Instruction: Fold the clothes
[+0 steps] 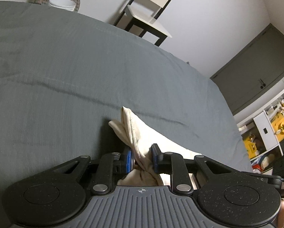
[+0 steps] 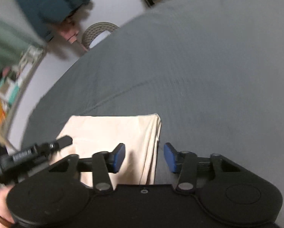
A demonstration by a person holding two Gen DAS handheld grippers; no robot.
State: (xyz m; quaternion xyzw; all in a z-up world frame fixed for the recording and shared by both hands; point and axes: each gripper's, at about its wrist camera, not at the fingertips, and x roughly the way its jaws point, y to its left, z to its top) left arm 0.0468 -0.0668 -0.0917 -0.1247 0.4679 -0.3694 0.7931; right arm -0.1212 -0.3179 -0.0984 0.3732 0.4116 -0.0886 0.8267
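Observation:
A cream garment (image 1: 131,131) is pinched between the blue pads of my left gripper (image 1: 142,158), its bunched corner sticking up above the grey bed cover (image 1: 66,76). The right wrist view shows the same cream garment (image 2: 111,133) lying as a flat folded rectangle on the bed cover (image 2: 208,66). My right gripper (image 2: 144,157) hovers open over the garment's right edge, one blue pad over the cloth, the other over bare cover. The other gripper (image 2: 33,155) shows at the garment's left side.
A black-and-white chair (image 1: 147,15) and a woven chair with a white bucket (image 1: 62,3) stand beyond the bed's far edge. Grey cupboard doors (image 1: 259,72) and cluttered shelves (image 1: 269,131) are to the right. A person in dark clothing (image 2: 45,9) leans in at the left.

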